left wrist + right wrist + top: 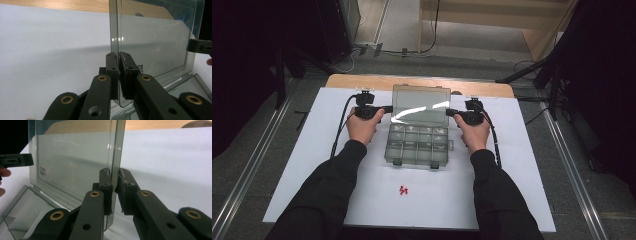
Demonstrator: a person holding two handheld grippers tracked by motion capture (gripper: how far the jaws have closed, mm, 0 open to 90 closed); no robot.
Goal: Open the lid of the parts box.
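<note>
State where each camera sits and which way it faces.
High view: above the person's side, looking forward and down on the table; forearms, hands and both claws flank the clear box.
Left gripper view: on the left claw, looking along jaws pinching the lid.
Right gripper view: on the right claw, pinching the lid's opposite edge.
Shared: both gripper views see the upright lid and the other claw.

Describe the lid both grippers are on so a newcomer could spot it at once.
On the white sheet covering the table sits a clear compartment box. Its lid stands raised at the far side, the left gripper and right gripper on its side edges. It is one flat, smoky pane, unlike the divided tray below.
</note>
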